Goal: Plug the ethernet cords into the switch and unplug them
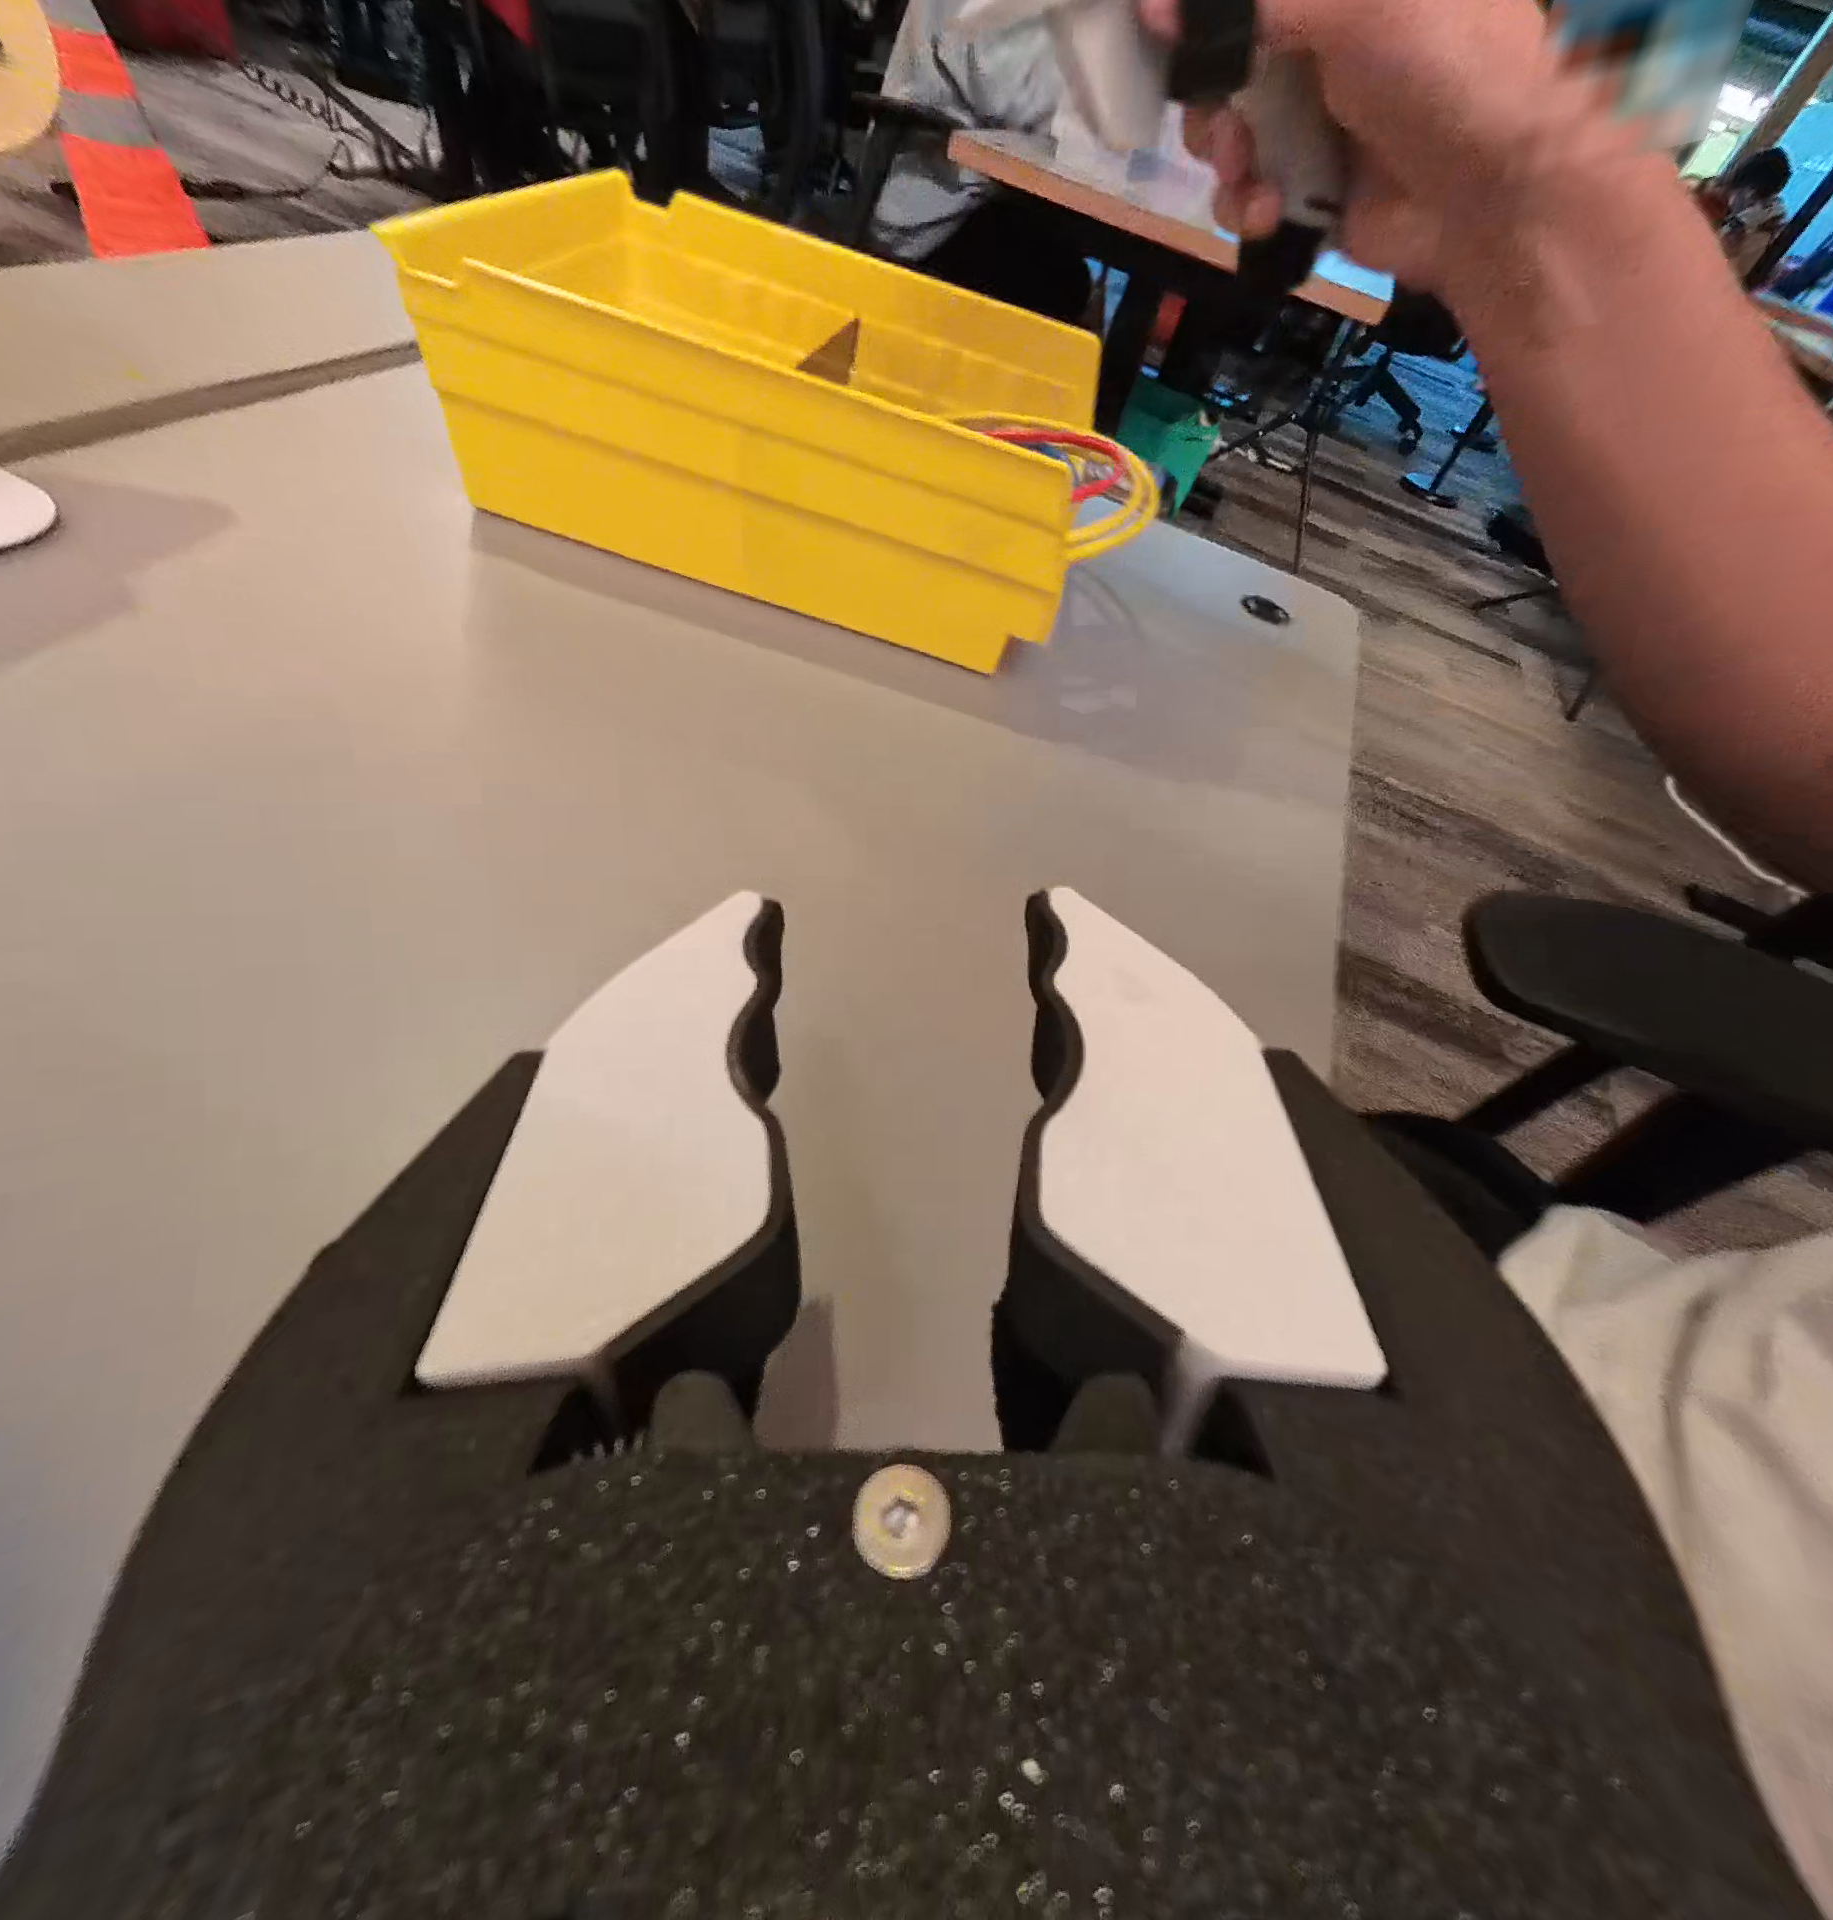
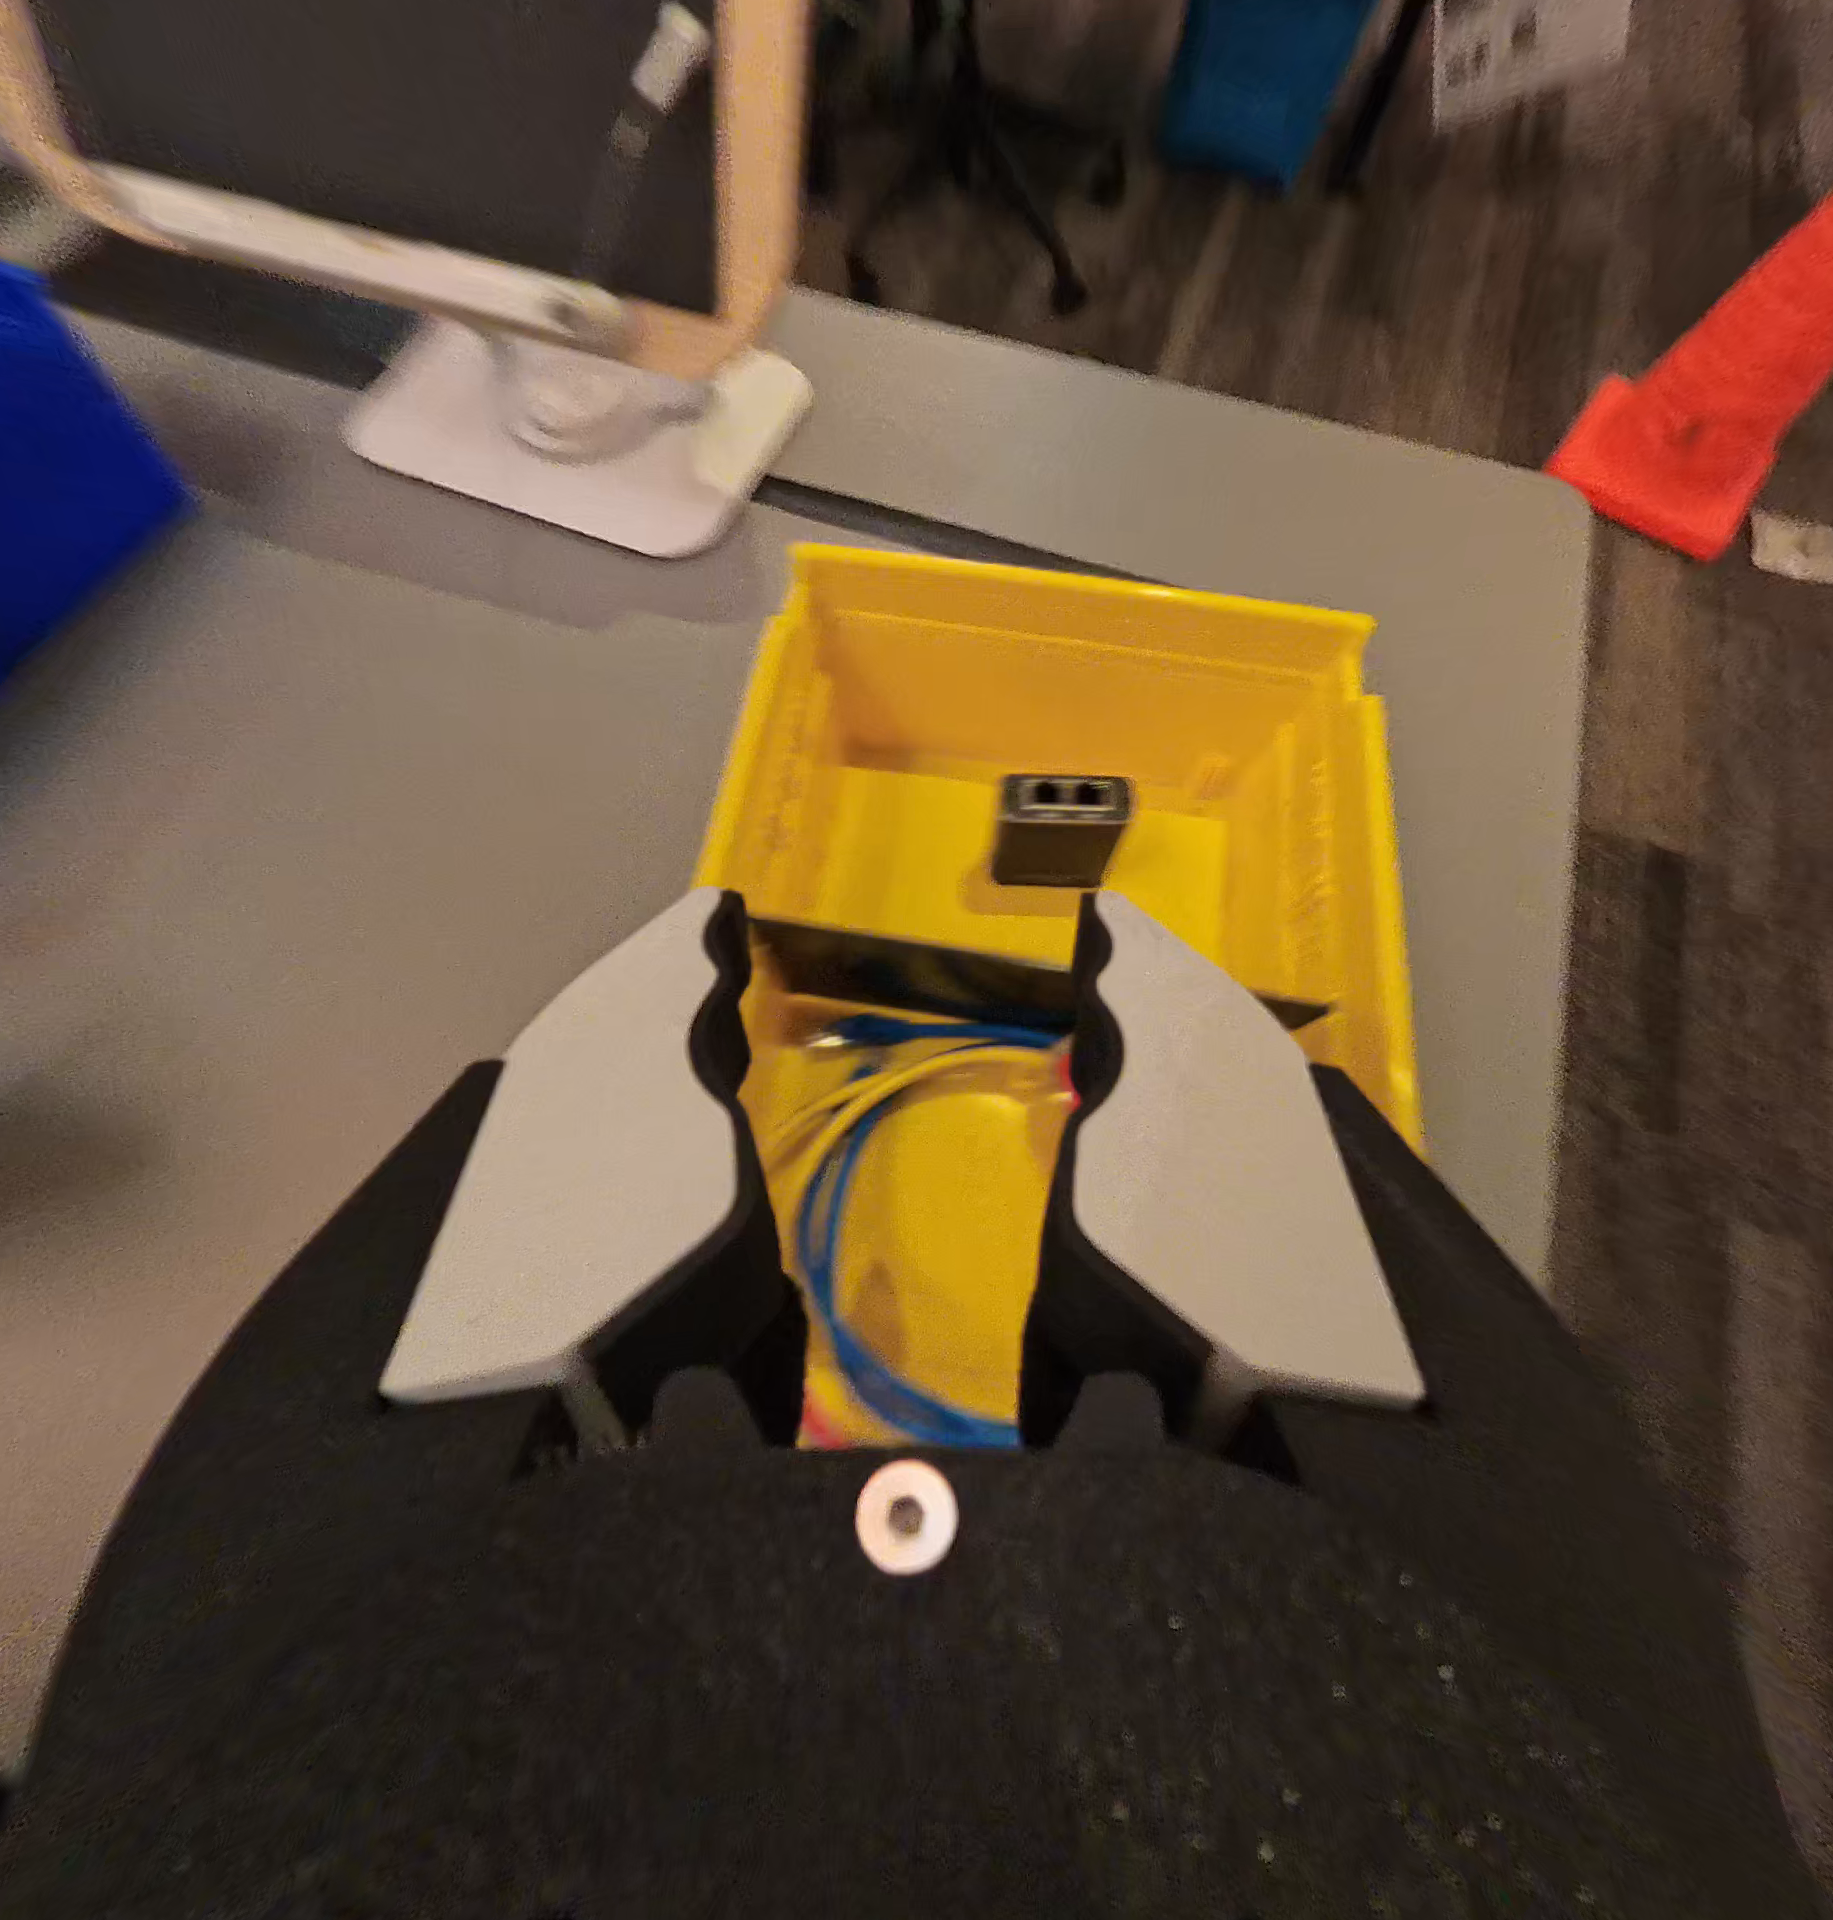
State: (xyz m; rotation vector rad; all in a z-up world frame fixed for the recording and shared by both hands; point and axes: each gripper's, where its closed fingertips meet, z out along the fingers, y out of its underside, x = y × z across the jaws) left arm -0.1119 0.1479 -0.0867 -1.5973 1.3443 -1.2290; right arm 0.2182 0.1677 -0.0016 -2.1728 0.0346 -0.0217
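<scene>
Grey tabletop (image 1: pixel 476 831) carries a yellow plastic bin (image 1: pixel 746 468) near its far corner, with wood-look flooring and an orange cone beyond. Inside the bin's far compartment sits the switch (image 2: pixel 1059 831), a small dark block with two ports facing up toward the right wrist camera. Behind a dark divider, the near compartment holds the ethernet cords (image 2: pixel 870 1195), blue, yellow and red, loosely coiled, with a loop spilling over the bin's end. The cords look light and limp, so each is probably best pinched at its stiff plug end; the switch seems light enough to slide when pushed. Above the bin, the right gripper (image 2: pixel 907 925) has its fingers spread, holding nothing. Over bare table, the left gripper (image 1: pixel 904 914) is likewise parted and empty.
</scene>
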